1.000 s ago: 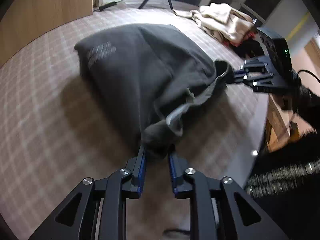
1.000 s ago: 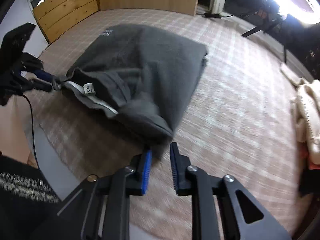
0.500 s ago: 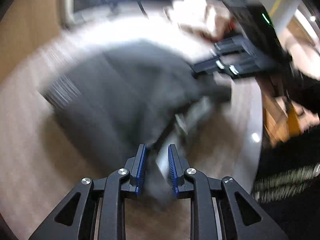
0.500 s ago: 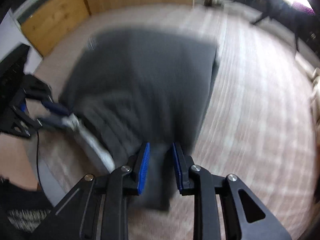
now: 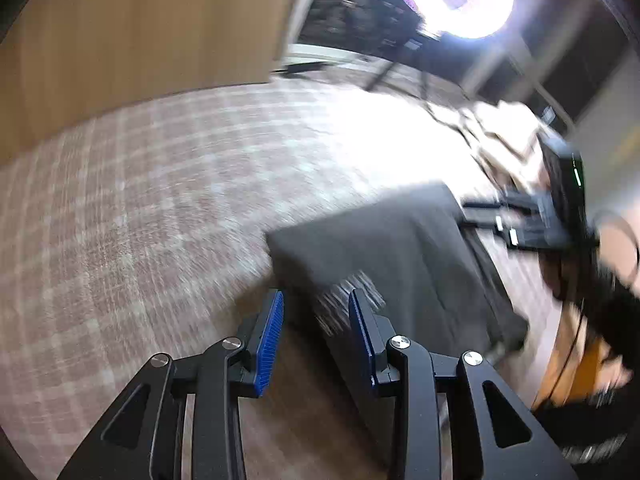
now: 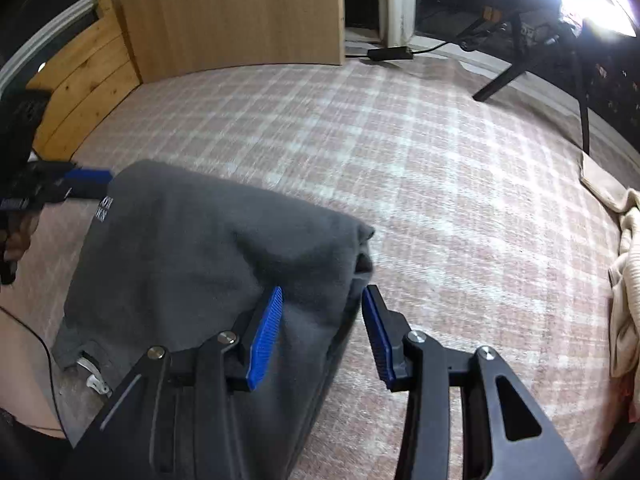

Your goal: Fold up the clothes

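Fingers [image 6: 276, 312] of both grippers just opening, released; grey garment [image 6: 192, 248] lies loose between them.

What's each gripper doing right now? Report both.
Left gripper: open, jaws just widened, the grey garment lies below them.
Right gripper: open, jaws just widened, garment corner loose between them.

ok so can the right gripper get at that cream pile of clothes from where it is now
Probably yes. The right gripper has just been opening over the grey garment, with cloth between the jaws but not pinched. Between it and the cream pile lies only bare plaid bedcover, though it would have to travel across.
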A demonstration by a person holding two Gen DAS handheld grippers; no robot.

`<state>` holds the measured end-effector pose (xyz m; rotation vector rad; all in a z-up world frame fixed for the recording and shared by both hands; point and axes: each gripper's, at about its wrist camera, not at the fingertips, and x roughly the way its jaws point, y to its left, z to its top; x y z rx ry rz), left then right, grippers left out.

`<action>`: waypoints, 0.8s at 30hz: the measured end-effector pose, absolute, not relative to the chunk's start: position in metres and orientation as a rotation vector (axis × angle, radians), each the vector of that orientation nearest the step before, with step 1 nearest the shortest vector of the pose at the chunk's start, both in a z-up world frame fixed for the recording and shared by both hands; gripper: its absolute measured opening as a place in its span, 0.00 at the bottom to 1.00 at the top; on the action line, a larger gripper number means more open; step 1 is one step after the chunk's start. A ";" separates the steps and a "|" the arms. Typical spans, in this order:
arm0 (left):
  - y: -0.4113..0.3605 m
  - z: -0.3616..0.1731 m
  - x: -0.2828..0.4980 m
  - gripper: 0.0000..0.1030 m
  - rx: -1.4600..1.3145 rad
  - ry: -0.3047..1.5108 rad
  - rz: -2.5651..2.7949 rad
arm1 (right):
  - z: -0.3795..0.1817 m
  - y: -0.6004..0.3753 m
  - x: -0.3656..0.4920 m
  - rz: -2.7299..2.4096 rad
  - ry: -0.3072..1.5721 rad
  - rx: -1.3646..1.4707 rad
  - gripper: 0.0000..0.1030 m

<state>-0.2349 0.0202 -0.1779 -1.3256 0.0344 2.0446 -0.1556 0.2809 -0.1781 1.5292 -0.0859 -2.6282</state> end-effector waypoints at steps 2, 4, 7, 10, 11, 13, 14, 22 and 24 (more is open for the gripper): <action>0.025 -0.184 -0.239 0.31 -1.326 0.018 2.039 | -0.176 0.283 -0.150 -2.618 -0.119 1.519 0.40; 0.030 -0.189 -0.244 0.31 -1.326 0.002 2.034 | -0.175 0.288 -0.150 -2.601 -0.171 1.521 0.40; 0.039 -0.196 -0.249 0.31 -1.331 0.042 2.024 | -0.174 0.298 -0.157 -2.591 -0.251 1.520 0.40; 0.033 -0.203 -0.261 0.28 -1.367 -0.045 2.004 | -0.176 0.303 -0.176 -2.568 -0.270 1.547 0.40; 0.032 -0.202 -0.262 0.21 -1.369 -0.053 2.007 | -0.176 0.303 -0.182 -2.567 -0.244 1.554 0.40; 0.034 -0.198 -0.262 0.15 -1.355 -0.012 2.021 | -0.172 0.301 -0.191 -2.562 -0.215 1.558 0.40; 0.035 -0.195 -0.261 0.12 -1.351 0.011 2.027 | -0.170 0.300 -0.195 -2.558 -0.224 1.556 0.38; 0.035 -0.184 -0.270 0.03 -1.391 0.234 2.156 | -0.159 0.315 -0.229 -2.572 -0.191 1.634 0.15; 0.029 -0.183 -0.273 0.03 -1.414 0.239 2.167 | -0.152 0.320 -0.229 -2.569 -0.211 1.647 0.15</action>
